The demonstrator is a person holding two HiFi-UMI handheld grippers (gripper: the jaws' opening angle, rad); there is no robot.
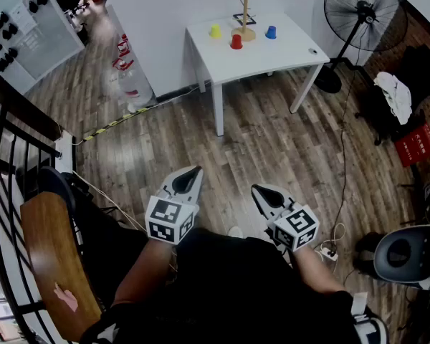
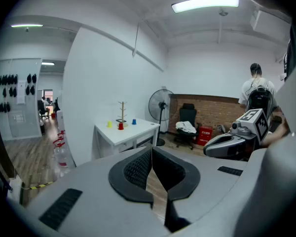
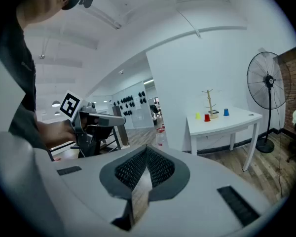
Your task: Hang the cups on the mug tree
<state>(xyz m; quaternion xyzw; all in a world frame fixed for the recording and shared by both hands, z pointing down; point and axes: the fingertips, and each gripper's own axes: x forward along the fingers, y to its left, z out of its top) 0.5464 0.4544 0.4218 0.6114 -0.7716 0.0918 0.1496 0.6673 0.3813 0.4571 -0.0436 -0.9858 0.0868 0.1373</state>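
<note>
Far ahead stands a white table (image 1: 287, 52) with a wooden mug tree (image 1: 244, 20) on it. A yellow cup (image 1: 215, 31), a red cup (image 1: 236, 41) and a blue cup (image 1: 271, 31) stand around the tree's base. The same tree (image 2: 122, 111) (image 3: 209, 102) and cups appear small in both gripper views. My left gripper (image 1: 190, 175) and right gripper (image 1: 264, 193) are held close to my body, well short of the table. Both are shut with nothing between the jaws.
A black standing fan (image 1: 362, 9) is right of the table. A dark chair with white cloth (image 1: 398, 92) and a red crate (image 1: 418, 143) sit at the right. A wooden bench (image 1: 54, 264) and black railing (image 1: 11, 149) are at my left. A cable (image 1: 342, 185) runs across the wooden floor.
</note>
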